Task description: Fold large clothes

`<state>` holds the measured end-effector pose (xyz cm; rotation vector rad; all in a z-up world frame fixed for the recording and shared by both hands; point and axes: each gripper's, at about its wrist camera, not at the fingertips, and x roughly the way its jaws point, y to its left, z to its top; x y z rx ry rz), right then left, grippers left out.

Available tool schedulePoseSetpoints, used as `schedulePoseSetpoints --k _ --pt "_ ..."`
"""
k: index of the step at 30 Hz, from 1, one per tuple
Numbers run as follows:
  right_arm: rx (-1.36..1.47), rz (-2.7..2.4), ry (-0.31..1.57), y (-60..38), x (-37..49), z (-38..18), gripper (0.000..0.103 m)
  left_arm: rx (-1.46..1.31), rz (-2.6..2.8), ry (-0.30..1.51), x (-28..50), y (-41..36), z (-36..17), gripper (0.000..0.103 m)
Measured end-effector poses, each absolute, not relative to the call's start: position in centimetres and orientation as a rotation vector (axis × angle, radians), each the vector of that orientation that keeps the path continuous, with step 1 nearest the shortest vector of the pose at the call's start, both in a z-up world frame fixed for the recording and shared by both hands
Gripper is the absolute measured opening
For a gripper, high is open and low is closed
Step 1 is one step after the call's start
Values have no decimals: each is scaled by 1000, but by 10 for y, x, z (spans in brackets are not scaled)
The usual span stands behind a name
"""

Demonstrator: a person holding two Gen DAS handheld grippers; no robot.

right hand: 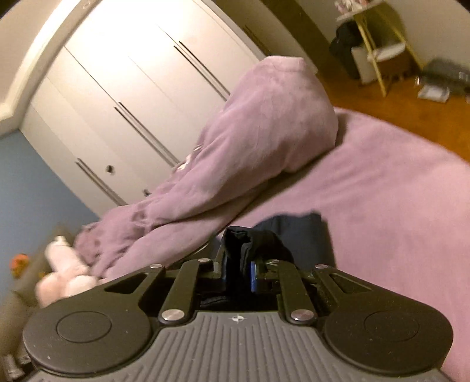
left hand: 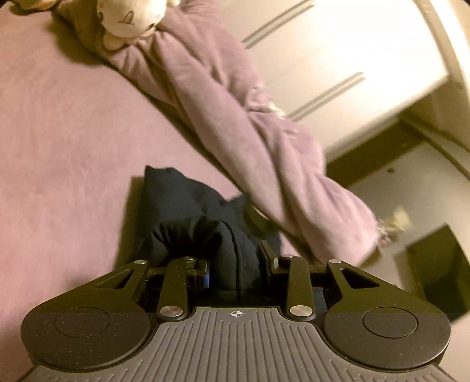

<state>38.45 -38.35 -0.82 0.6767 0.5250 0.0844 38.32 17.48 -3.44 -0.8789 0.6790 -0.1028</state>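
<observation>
You've got both grippers on the navy garment [left hand: 188, 211] right now. Your left gripper [left hand: 238, 264] has a thick bunched fold of it clamped between the fingers, and your right gripper [right hand: 238, 264] is pinching a thinner gathered edge (you can see the blue pads squeezing the cloth on both sides). So both are clenched on fabric, nothing released.

The rest of the garment trails forward from the jaws and lies on the purple bed sheet [left hand: 58, 147], already looking doubled over into a compact dark block [right hand: 296, 232]. My guess is you're mid-fold, carrying the gripped edge over the part that's lying flat. Next move probably wants both hands travelling together at the same height so the edge lands square, then letting go only once the cloth is resting on the bed. Frames are a bit blurry, so I can't tell what kind of garment it is.

Just past the garment there's a rumpled lilac duvet [left hand: 235, 111] running along the bed's edge, close enough that you could drag into it. Beyond that a plush toy [left hand: 129, 17] near the head end, then the white wardrobe [right hand: 132, 88].

Containers: none I can make out, apart from a dark box-like shape on the floor [left hand: 437, 261] (contents not visible).
</observation>
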Motion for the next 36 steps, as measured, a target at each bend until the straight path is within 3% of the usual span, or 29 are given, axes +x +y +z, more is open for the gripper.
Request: schedulePoseSetpoints --k 5,9,11,13,14,16,19,22,24,29,33,34,35,36 --pt "594 13 562 -368 430 -28 17 -932 -75 732 415 187 -56 43" --pt "669 10 578 -383 436 -47 26 -1047 -88 740 425 206 -71 49" --pt "792 27 540 -403 428 -54 36 -1120 -85 729 427 217 -75 52" --pt "964 48 470 -426 414 -63 53 -1200 -76 692 426 231 -78 60" --pt "1020 48 452 -434 410 -68 53 -1218 -55 656 424 237 -78 62" --pt "927 25 512 -435 406 -71 53 -1205 -8 569 416 252 -71 78" --pt "668 26 605 -413 402 -75 54 -1100 5 544 407 265 -58 80" --pt "572 56 627 -399 401 -80 66 -879 -26 649 409 250 -56 81" --pt "544 77 631 -389 405 -82 67 -800 -63 717 415 237 -64 81" --pt "429 80 635 -365 420 -82 63 -706 -135 822 434 205 -88 81" --pt "319 71 646 -352 422 -83 30 -641 -127 839 437 188 -94 77" --pt "295 63 638 -349 422 -83 21 -623 -112 827 435 186 -92 69" --pt "270 63 626 -346 420 -82 19 -607 -98 818 430 185 -90 60" --pt "242 54 611 -343 417 -79 15 -589 -86 812 428 184 -88 40"
